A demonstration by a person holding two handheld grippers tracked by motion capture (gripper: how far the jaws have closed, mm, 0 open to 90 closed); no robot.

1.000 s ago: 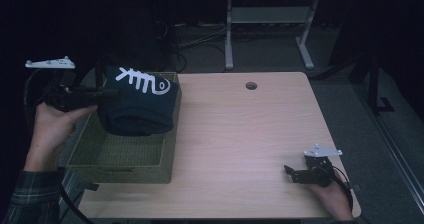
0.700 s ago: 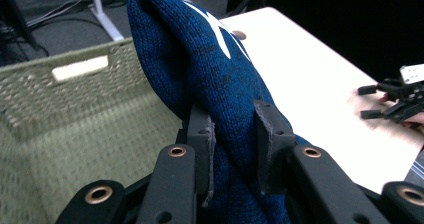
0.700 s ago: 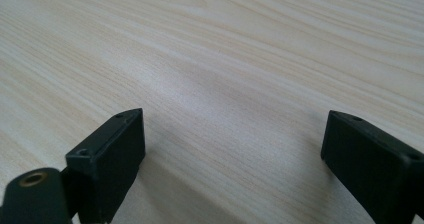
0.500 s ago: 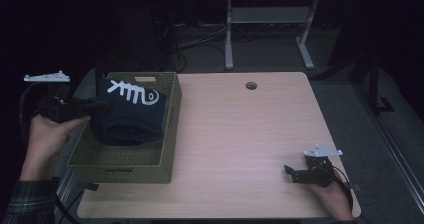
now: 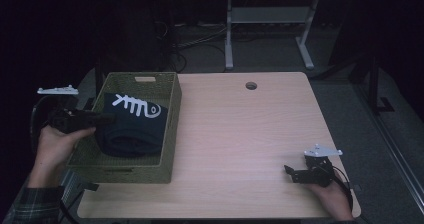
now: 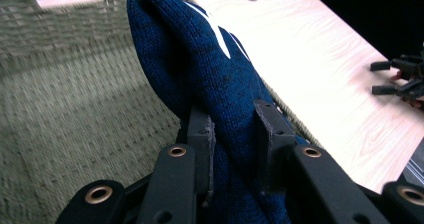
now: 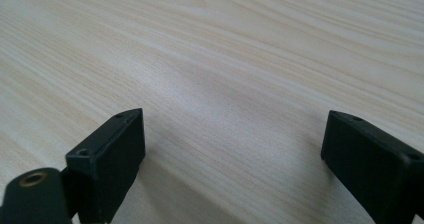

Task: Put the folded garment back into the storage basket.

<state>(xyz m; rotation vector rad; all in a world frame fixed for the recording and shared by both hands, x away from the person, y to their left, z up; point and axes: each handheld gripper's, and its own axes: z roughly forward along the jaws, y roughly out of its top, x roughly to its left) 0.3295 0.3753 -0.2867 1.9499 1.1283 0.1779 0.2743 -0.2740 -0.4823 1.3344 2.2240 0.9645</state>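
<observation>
Navy knit, thick and folded into a rounded bundle, the sweater [image 5: 132, 129] bears a white fishbone print and sits in the rectangular woven basket [image 5: 169, 134] at the table's [image 5: 240, 134] left end. Left gripper [image 6: 234, 134] clamps a fold of it between flat black pads. Right gripper [image 5: 295, 171] rests on pale wood grain, jaws spread wide, holding nothing.

My right tongs [image 7: 232, 159] stand wide apart, one black jaw at the lower left of the frame, the other at the lower right. Between and beyond them lies the bare pale wood-grain worktop [image 7: 225, 49], its grain running slantwise across the frame.
</observation>
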